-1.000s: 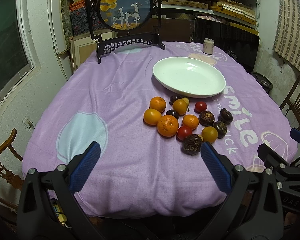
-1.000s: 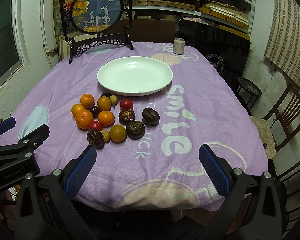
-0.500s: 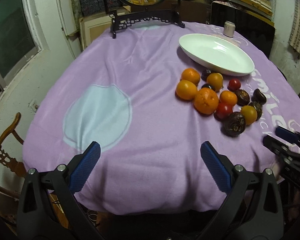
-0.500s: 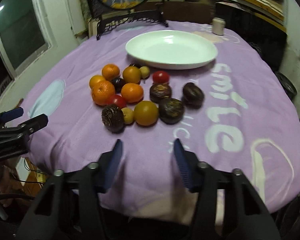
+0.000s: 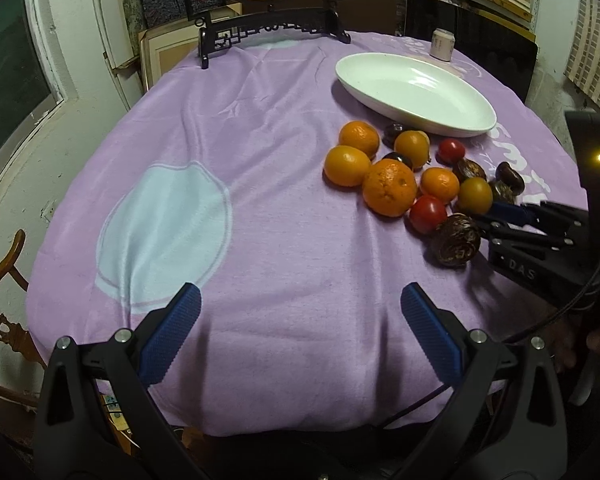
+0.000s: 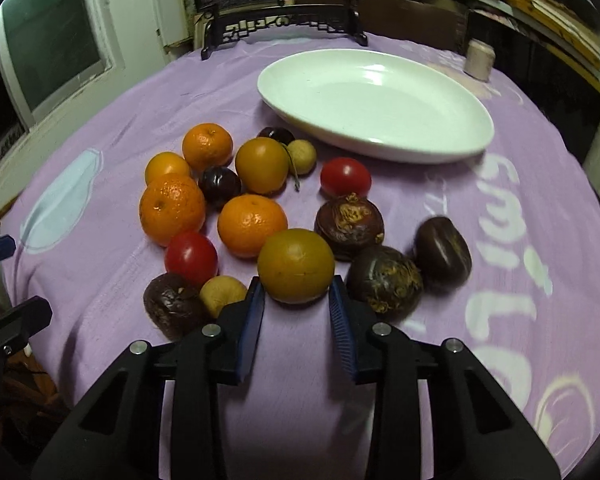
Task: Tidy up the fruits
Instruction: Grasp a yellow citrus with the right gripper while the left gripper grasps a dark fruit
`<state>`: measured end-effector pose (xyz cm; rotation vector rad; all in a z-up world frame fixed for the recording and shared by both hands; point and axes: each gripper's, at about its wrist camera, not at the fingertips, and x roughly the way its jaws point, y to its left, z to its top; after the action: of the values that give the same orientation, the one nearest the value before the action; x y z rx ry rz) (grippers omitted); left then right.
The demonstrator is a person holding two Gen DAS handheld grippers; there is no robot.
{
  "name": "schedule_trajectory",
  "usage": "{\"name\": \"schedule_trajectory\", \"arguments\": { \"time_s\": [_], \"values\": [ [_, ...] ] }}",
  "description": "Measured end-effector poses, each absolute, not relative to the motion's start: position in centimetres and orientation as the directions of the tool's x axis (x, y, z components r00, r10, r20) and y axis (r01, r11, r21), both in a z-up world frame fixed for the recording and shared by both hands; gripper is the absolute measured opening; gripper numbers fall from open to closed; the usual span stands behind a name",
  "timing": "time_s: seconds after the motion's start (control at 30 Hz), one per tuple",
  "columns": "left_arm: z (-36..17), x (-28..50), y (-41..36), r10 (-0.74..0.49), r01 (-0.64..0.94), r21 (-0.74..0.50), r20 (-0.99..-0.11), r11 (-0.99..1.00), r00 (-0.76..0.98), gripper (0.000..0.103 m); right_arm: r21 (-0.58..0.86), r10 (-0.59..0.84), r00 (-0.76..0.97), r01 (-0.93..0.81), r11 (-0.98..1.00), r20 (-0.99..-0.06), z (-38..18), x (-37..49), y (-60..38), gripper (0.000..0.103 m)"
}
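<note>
Since a second ago both hands have dropped toward the tabletop and the right gripper point(image 6: 296, 300) has swung in on the fruit pile, its jaws having just been closing from wide apart to a narrow gap. They now flank the near edge of a round yellow-orange fruit point(image 6: 296, 266); the blue pads sit just beside its lower sides, and I cannot tell whether they press on it yet. That narrowing probably serves to slip between its close neighbours, the small tan fruit point(image 6: 222, 291) and the wrinkled dark brown fruit point(image 6: 384, 279). The left gripper point(image 5: 300, 334) hangs over bare purple cloth point(image 5: 260, 160), jaws wide apart and empty, likely waiting. Beyond the pile, the white oval plate point(image 6: 380, 148) lies empty, the probable destination.
</note>
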<state>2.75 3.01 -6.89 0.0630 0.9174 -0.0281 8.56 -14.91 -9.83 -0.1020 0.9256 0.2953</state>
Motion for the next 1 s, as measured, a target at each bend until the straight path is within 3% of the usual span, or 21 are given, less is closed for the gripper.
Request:
{"name": "schedule_trajectory", "arguments": {
  "time_s": [0.2,0.3,0.7,1.0],
  "values": [
    [-7.2,3.3,1.5,-0.011,0.074,0.040,-0.808,0.996,0.589,0.101,0.010,0.205,0.574,-0.324,0.946,-0.793,-10.1,9.9,-14.7,0.048],
    [-7.3,3.4,0.9,-0.007,0.078,0.048,-0.812,0.996,0.584,0.101,0.012,0.202,0.568,-0.320,0.947,-0.798,-10.0,9.9,-14.7,0.036],
    [-7.8,4.5,-3.5,-0.123,0.198,-0.011,-0.817,0.980,0.564,0.101,0.094,0.216,0.639,-0.220,0.971,-0.738,-7.8,2.5,-21.3,0.036],
    [-8.5,6.7,-4.2,-0.169,0.196,-0.072,-0.824,0.978,0.541,0.101,0.111,0.166,0.665,-0.124,0.986,-0.728,-8.6,4.0,-26.4,0.036]
  ]
}}
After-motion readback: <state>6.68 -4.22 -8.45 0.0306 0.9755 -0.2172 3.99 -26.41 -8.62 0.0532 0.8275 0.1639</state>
